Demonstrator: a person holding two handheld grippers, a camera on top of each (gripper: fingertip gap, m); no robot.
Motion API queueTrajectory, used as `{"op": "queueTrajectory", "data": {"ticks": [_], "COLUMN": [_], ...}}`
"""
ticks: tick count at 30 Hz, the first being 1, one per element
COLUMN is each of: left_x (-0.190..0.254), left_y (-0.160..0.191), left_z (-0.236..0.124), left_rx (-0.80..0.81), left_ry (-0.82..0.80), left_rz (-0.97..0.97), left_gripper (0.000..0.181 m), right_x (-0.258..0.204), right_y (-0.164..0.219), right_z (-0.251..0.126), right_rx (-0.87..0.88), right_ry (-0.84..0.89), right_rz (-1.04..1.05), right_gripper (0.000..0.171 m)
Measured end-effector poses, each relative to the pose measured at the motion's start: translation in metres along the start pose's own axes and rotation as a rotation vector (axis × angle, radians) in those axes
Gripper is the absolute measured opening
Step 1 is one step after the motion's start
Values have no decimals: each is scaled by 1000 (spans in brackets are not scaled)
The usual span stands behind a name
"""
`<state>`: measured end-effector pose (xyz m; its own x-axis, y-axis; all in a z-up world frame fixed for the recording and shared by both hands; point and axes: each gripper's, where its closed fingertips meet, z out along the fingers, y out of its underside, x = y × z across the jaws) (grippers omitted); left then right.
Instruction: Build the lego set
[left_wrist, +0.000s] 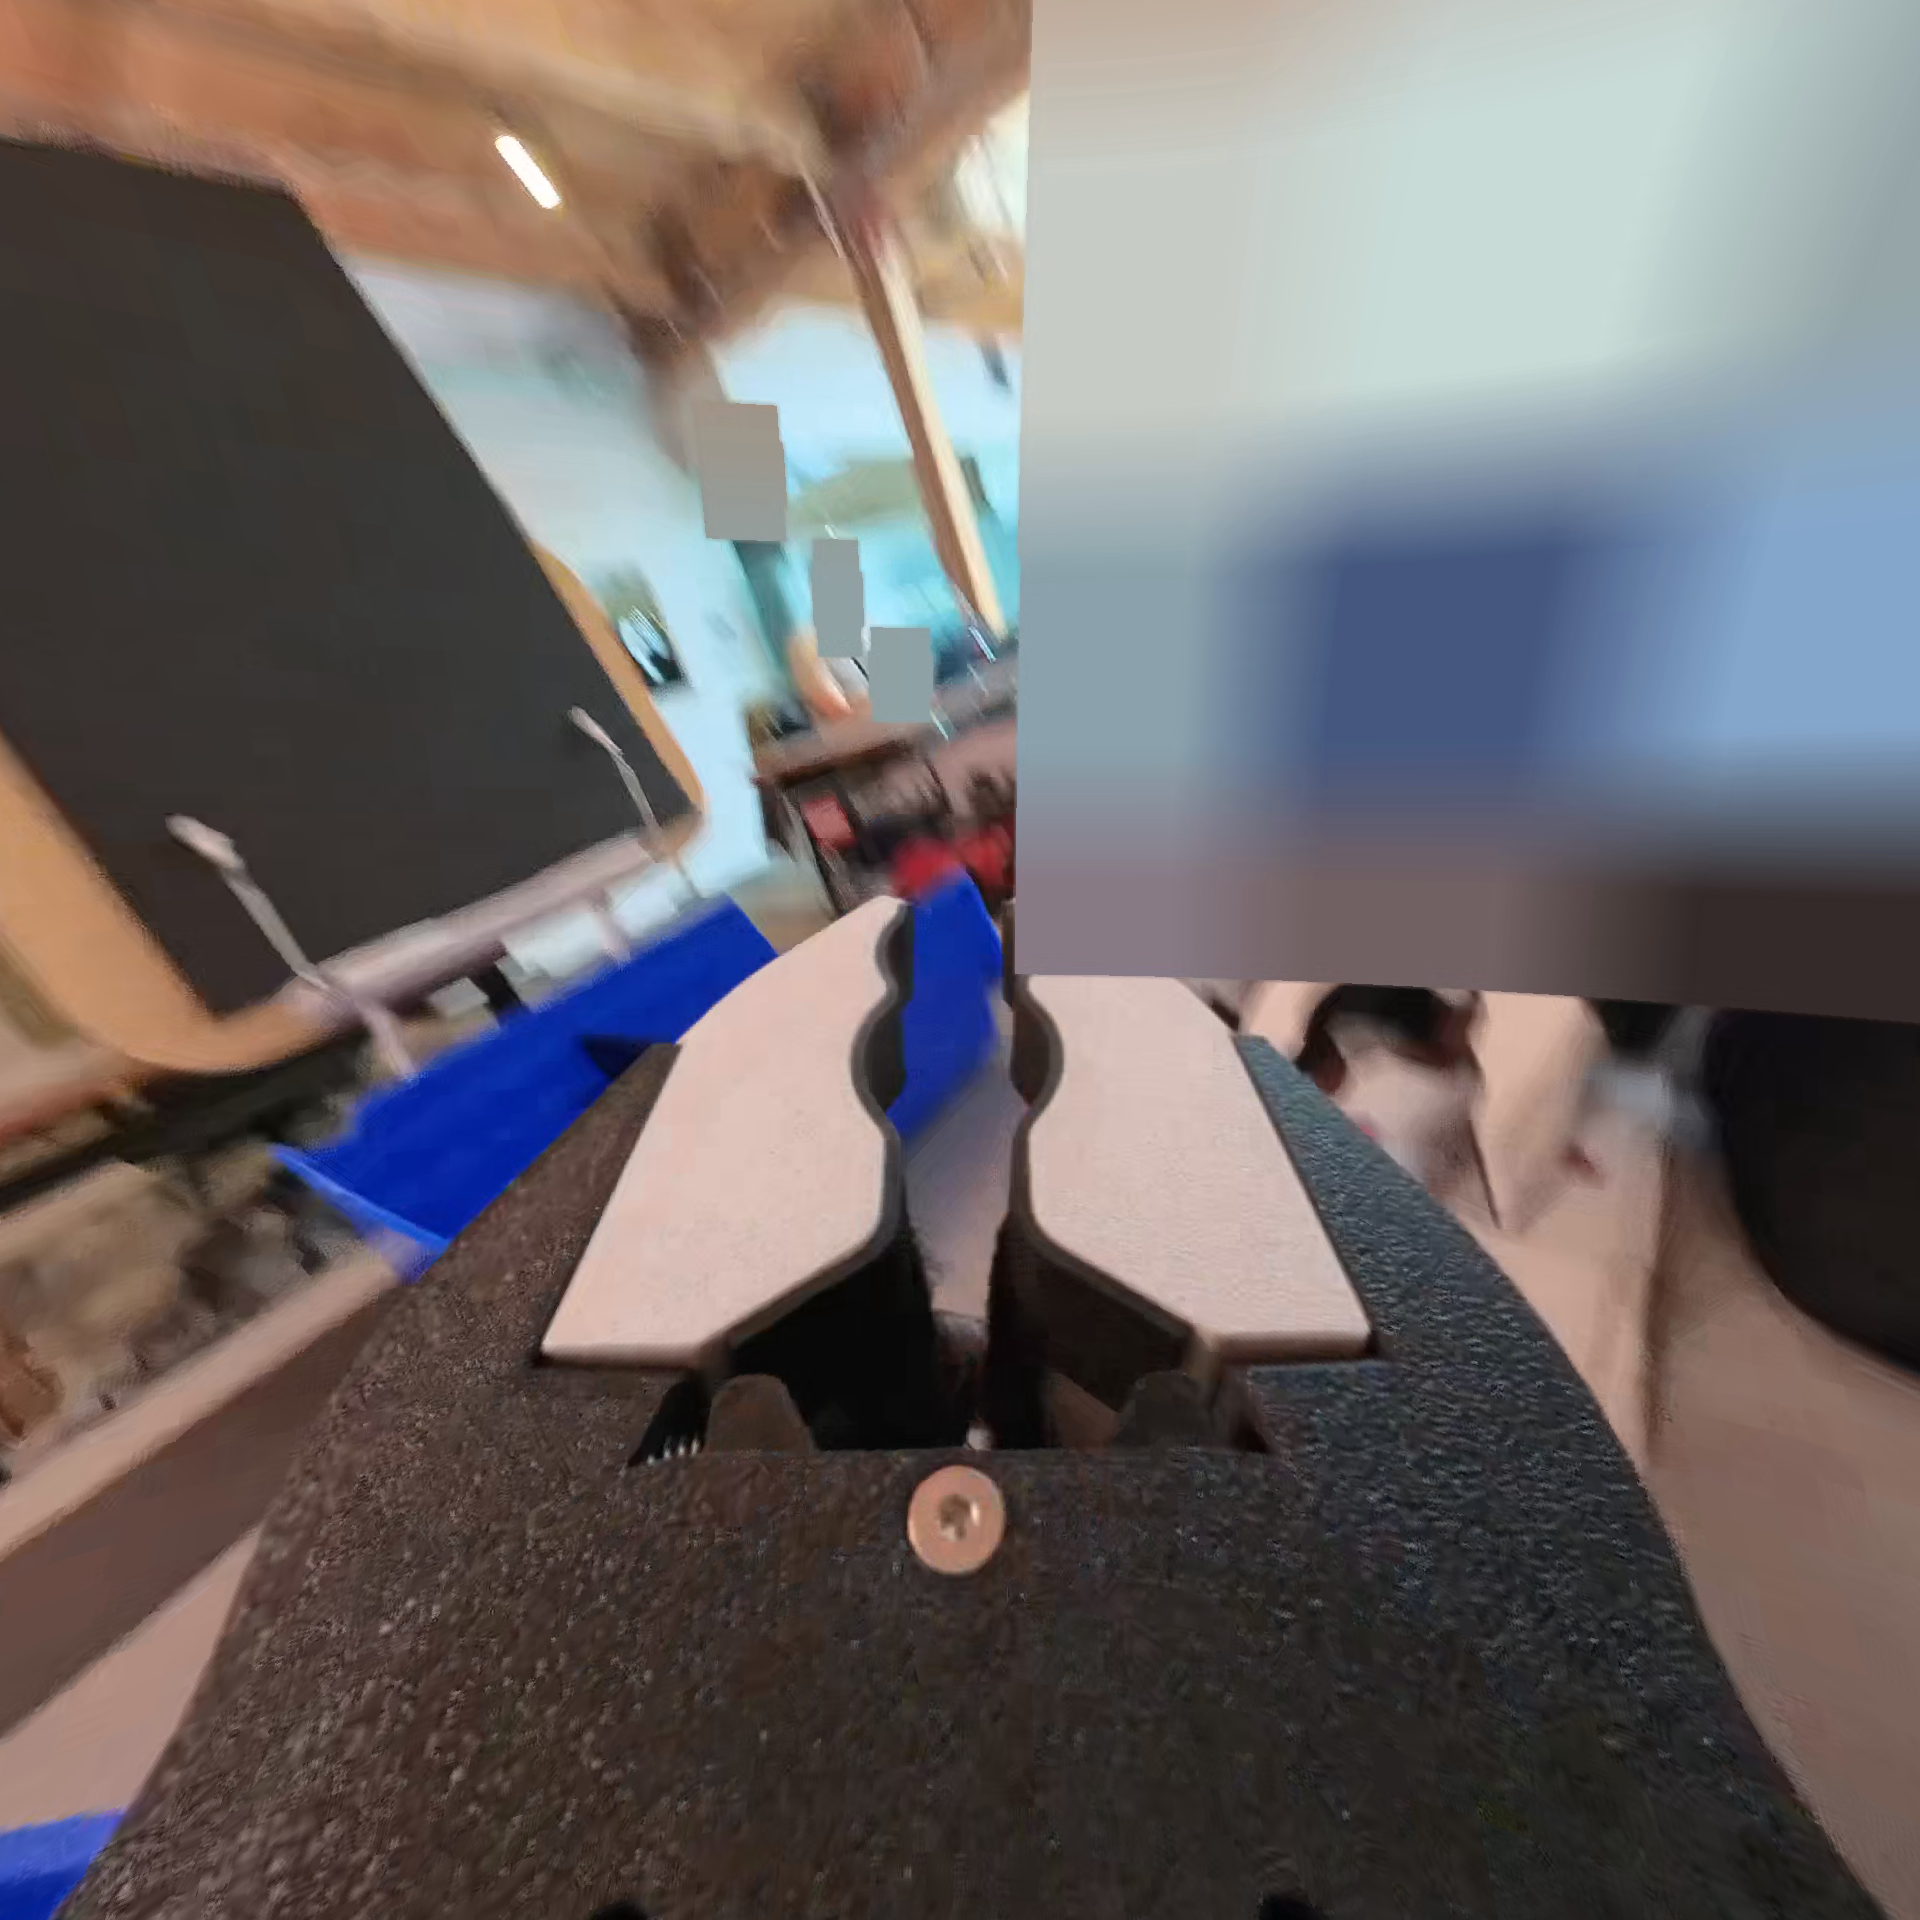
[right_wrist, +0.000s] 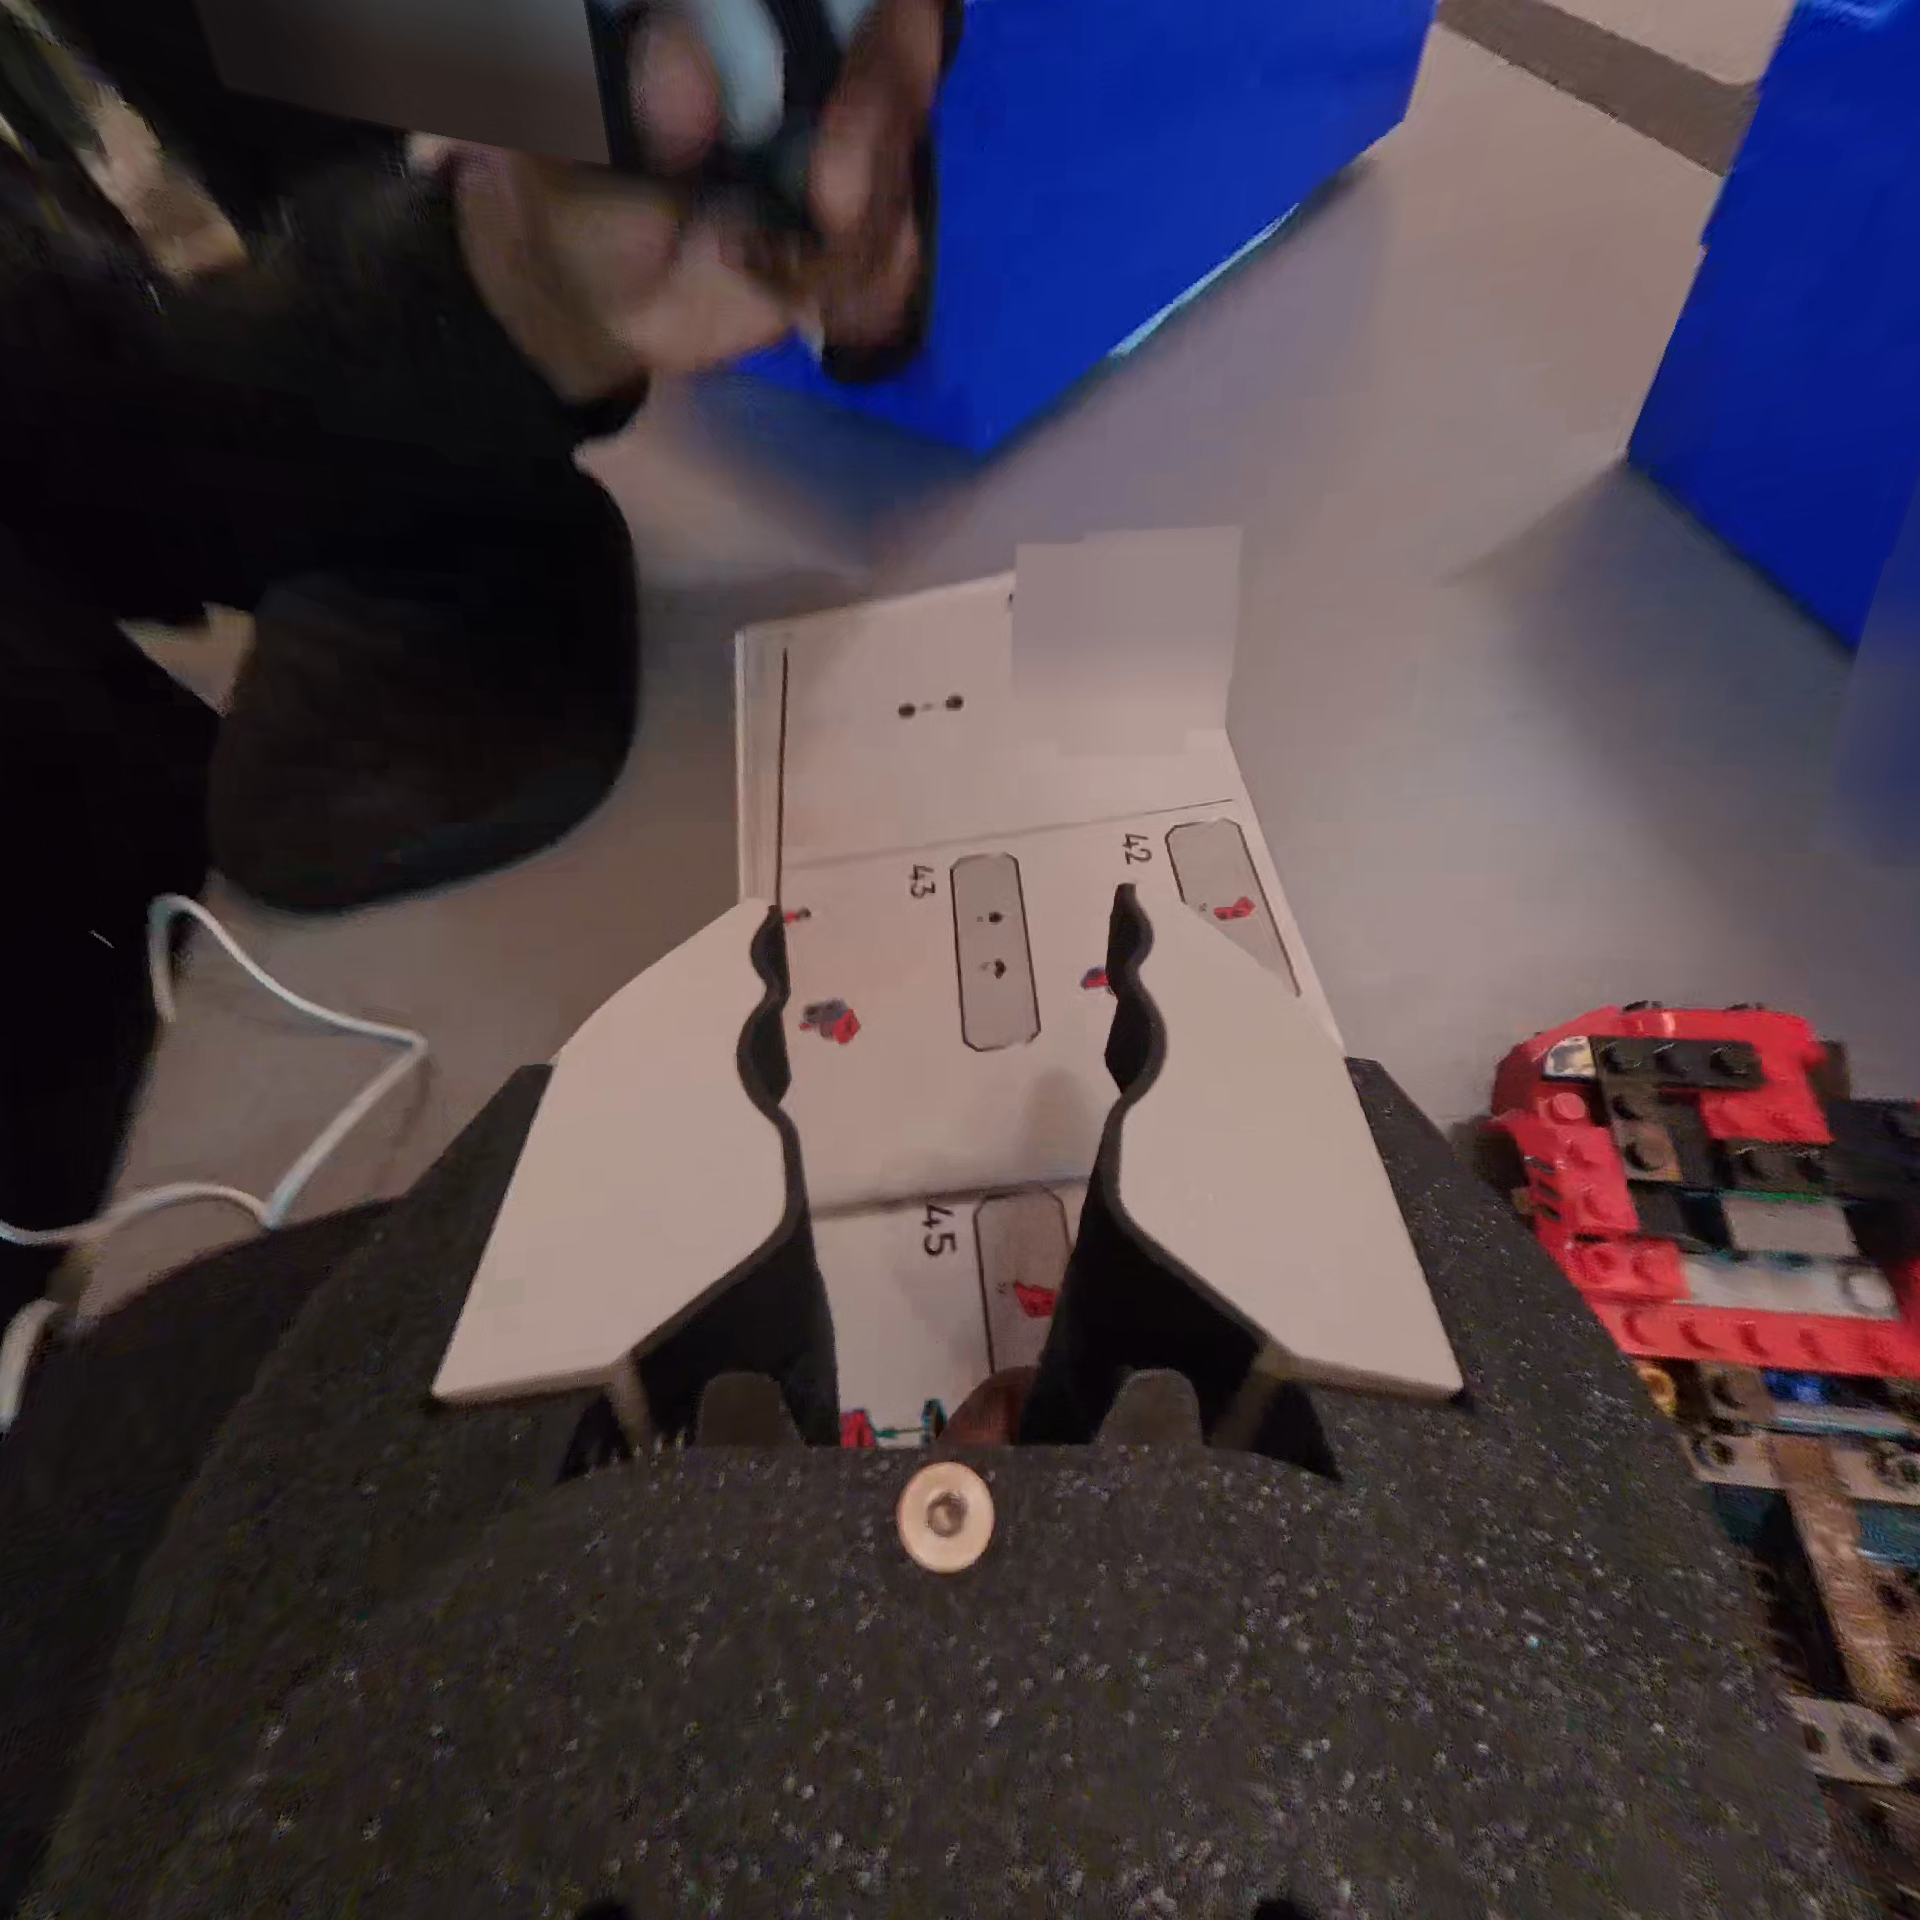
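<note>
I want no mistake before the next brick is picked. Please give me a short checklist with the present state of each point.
1. Right gripper jaws open, nothing between them: ok.
2. Left gripper free of a brick: ok; jaws nearly closed, no brick visible.
3. Instruction booklet open under right gripper: ok.
4. Red lego model within view, beside booklet: ok.
5. Next loose brick located: cannot tell.
6. Left wrist view sharp: not ok, blurred.

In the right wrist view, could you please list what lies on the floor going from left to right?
White cable → open instruction booklet → partly built red and black lego model.
</note>
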<state>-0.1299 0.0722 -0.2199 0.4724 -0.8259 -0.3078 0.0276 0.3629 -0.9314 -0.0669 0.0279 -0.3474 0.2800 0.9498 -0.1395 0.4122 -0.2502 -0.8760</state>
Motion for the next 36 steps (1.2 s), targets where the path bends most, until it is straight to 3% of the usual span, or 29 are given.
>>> {"op": "queueTrajectory", "data": {"ticks": [2,5,8,22,28,32,36], "left_x": [-17,-37,-28,3,25,60,78], "left_y": [-27,-36,-34,29,50,83,110], "left_z": [-13,-26,-26,0,5,5,-2], "left_rx": [146,193,212,-82,-208,-394,-533], "left_ry": [-108,-238,-211,-25,88,289,390], "left_rz": [0,3,-31,-96,-29,-60,8], "left_gripper": [11,10,6,6,6,7,8], "right_x": [3,7,9,3,2,10,42], "right_y": [7,28,40,43,41,6,-34], "right_z": [3,9,13,12,11,-10,-64], "right_rx": [-24,-164,-237,-241,-233,-65,208], "right_ry": [46,63,73,34,30,93,287], "right_rz": [-87,-85,-94,-101,-111,-114,-52], "right_gripper": [58,57,54,53,54,41,31]}}
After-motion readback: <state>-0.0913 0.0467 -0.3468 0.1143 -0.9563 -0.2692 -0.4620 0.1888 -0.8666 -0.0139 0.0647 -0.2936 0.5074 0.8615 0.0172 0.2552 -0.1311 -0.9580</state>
